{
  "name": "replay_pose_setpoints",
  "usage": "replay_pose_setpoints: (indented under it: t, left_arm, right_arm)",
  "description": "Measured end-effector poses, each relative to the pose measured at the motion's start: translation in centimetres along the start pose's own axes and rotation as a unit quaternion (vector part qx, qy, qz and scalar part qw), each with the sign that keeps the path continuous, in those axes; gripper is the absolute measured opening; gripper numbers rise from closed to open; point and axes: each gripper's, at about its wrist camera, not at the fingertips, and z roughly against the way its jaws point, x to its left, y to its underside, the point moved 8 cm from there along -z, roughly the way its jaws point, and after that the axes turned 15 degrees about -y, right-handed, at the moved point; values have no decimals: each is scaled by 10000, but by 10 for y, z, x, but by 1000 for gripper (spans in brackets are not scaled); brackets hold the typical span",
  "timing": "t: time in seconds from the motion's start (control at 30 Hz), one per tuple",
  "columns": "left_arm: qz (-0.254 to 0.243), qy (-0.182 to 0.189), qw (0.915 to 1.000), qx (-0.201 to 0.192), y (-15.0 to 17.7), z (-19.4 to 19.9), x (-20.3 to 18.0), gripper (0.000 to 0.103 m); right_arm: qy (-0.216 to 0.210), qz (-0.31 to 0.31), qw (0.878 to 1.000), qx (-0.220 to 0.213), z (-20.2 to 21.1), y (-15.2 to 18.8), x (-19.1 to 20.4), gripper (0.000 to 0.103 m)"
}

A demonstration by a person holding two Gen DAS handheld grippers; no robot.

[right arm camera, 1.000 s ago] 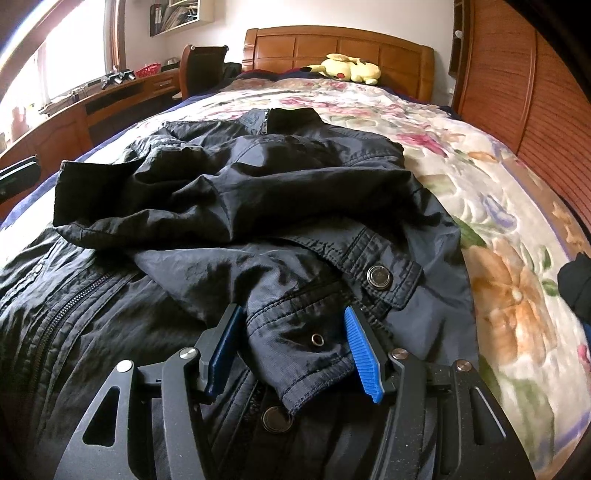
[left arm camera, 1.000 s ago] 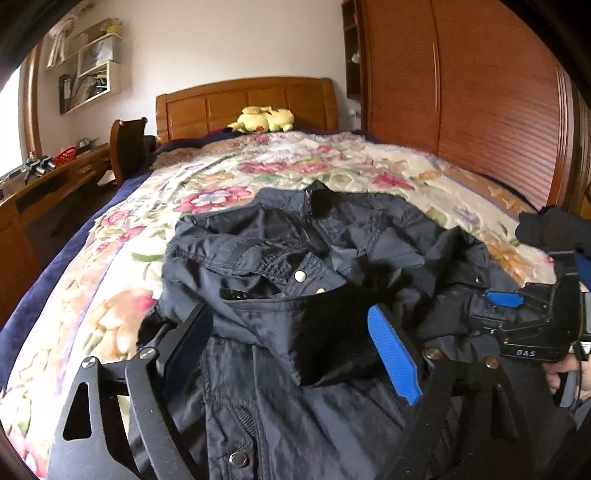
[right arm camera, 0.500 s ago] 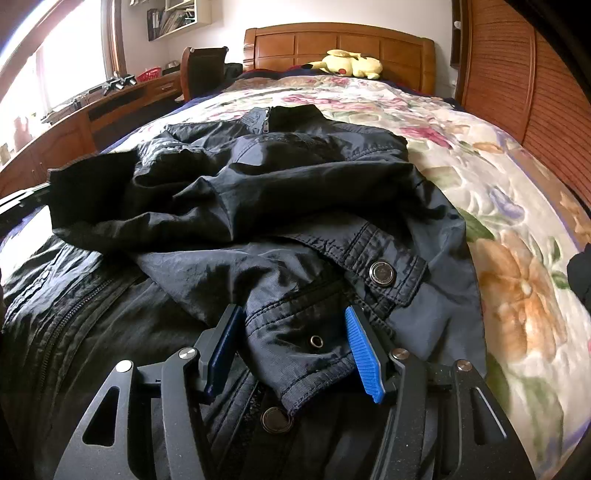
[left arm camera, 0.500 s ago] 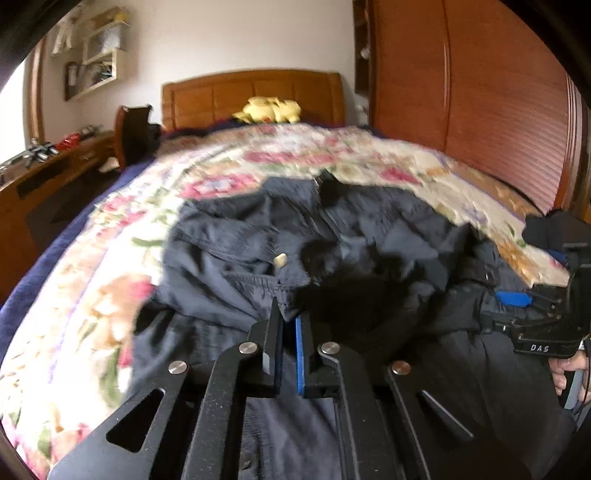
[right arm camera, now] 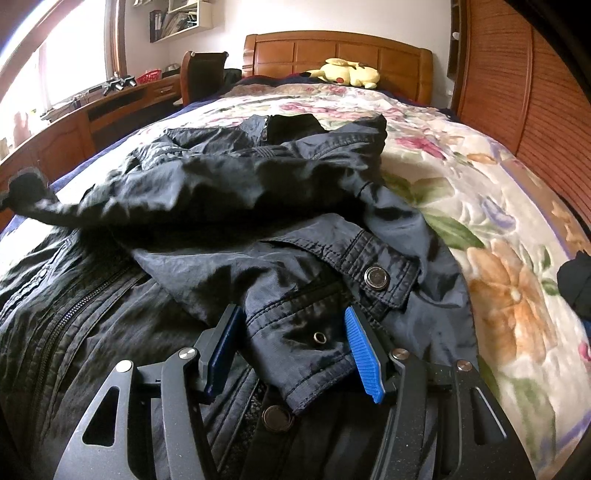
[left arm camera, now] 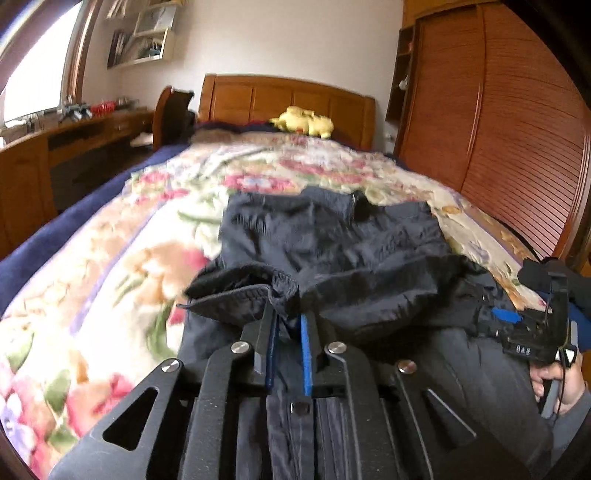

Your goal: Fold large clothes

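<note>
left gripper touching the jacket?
Touching. Left wrist view: the left gripper, jaws opening slightly, has a fold of the jacket bunched between its pads.

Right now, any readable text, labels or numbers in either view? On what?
"DAS": white label on the body of the right hand-held gripper, left wrist view, slightly blurred.
Snap button on the jacket: engraving too small to read.
Shelf books: spines unreadable.

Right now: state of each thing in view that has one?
Left claw: opening slightly, a jacket fold between its pads.
Right claw: open, astride a cuff, pads not pressing.
Jacket: crumpled on the bed, partly folded, zip closed.
Cuff: unsnapped, lying flat.
Plush toy: lying by the headboard.
</note>
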Motion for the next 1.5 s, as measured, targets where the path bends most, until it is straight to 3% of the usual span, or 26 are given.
replay_pose_setpoints:
  t: [0.13,0.27,0.37,0.43,0.5,0.93,1.27,1.4,1.5]
  left_arm:
    - [-211,-136,9997,-51,10,9,-1,20]
    - [-378,-251,9985,-299,12,22,0,42]
    - [-452,-263,9979,-386,12,27,3,48]
    - [-465,-254,9978,-401,12,26,5,59]
    - [-464,-223,9977,-446,12,27,6,77]
    - [-362,-184,9981,-470,13,30,9,79]
    - [-376,-67,9977,-563,7,29,3,79]
    - [-397,-51,9978,-521,5,23,1,79]
    - [-412,-25,9981,-464,7,18,-1,79]
  right_arm:
    - [19,27,10000,-43,3,1,3,59]
    - [-12,-5,10000,-75,6,2,3,59]
    - [-68,-49,9999,-91,7,2,1,59]
    - [-98,-80,9999,-113,7,1,1,59]
    - [-124,-112,9998,-130,8,1,0,59]
    - [-160,-140,9993,-318,28,-8,-2,59]
    - [216,104,9993,-280,37,-63,-25,59]
    - [222,90,9997,-95,15,-84,-38,59]
    - [281,138,9991,297,-14,-86,-48,59]
